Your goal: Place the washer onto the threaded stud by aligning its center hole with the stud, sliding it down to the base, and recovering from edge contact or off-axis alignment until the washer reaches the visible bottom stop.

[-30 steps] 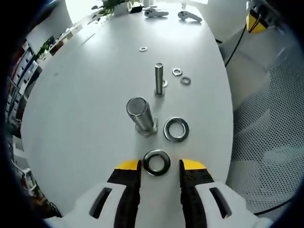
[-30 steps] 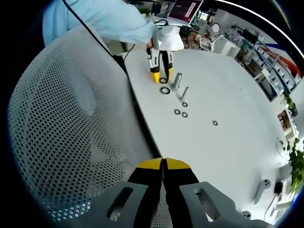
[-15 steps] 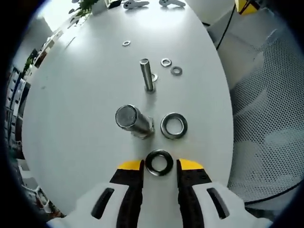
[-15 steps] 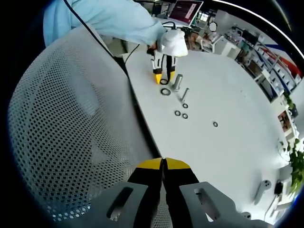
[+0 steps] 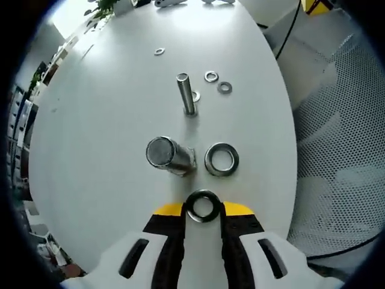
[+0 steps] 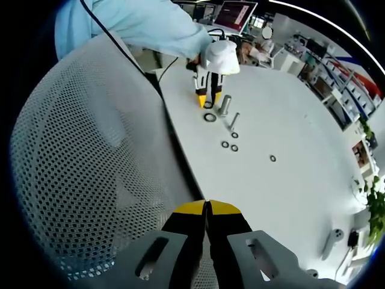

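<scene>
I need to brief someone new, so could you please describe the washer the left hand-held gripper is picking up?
On the white table, find the thick upright stud near its front edge. The gripped washer lies just in front of it, a large dark ring between the yellow tips of the left hand-held gripper, unlike the free large washer beside the stud.

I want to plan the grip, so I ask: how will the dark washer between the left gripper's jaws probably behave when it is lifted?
The dark washer looks like rigid metal, so it should not bend. It lies flat and thin on the smooth white table, so the left gripper may let it slip or pivot at its round edge. If dropped on edge, it could roll.
</scene>
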